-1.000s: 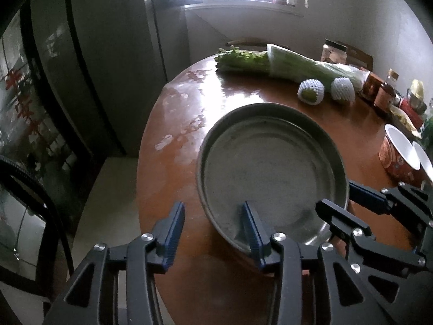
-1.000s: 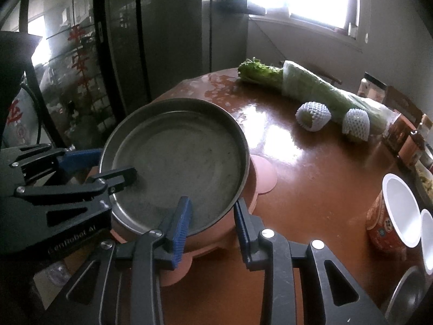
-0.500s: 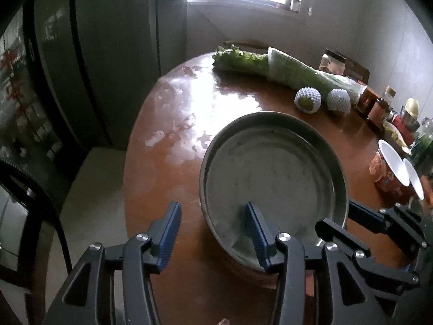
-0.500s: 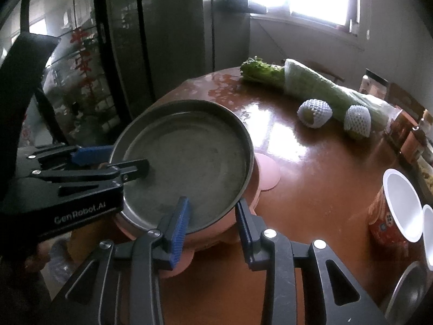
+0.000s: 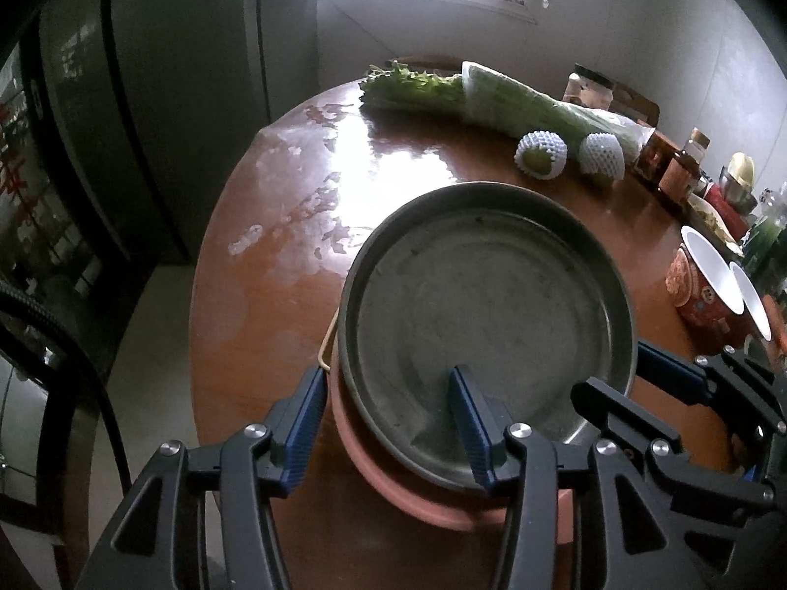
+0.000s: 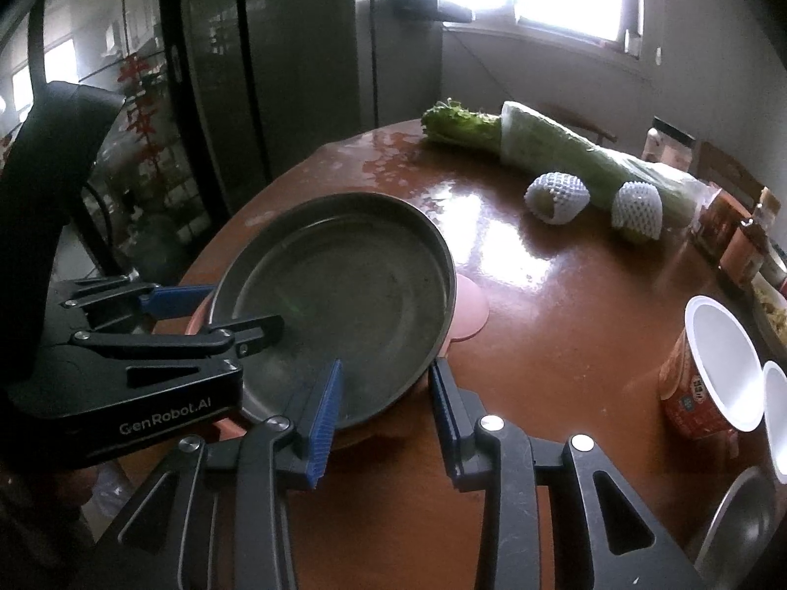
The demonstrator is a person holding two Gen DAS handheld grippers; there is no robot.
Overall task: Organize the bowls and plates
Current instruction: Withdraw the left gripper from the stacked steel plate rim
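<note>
A round grey metal plate (image 5: pixel 484 314) rests on a pink plastic plate (image 5: pixel 423 501) near the front edge of the brown round table (image 5: pixel 275 305). It also shows in the right wrist view (image 6: pixel 339 305), with the pink plate (image 6: pixel 469 305) showing beside it. My left gripper (image 5: pixel 388 423) is open, its jaws astride the stack's near rim, one finger over the metal plate. My right gripper (image 6: pixel 388 403) is open too, astride the rim on the other side. In that view the left gripper (image 6: pixel 211 314) shows at the plate's left rim.
Bagged celery (image 5: pixel 497 98) and two net-wrapped fruits (image 5: pixel 541 155) lie at the table's far side. Red paper cups (image 6: pixel 713 378) stand at the right, with a metal bowl (image 6: pixel 738 526) near them. Jars (image 5: pixel 681 167) line the far right. A dark fridge (image 6: pixel 275 73) stands at the left.
Both grippers have drawn back and lifted a little, so the views look down more on the stack. The pink plate now shows under the metal plate in the left wrist view.
</note>
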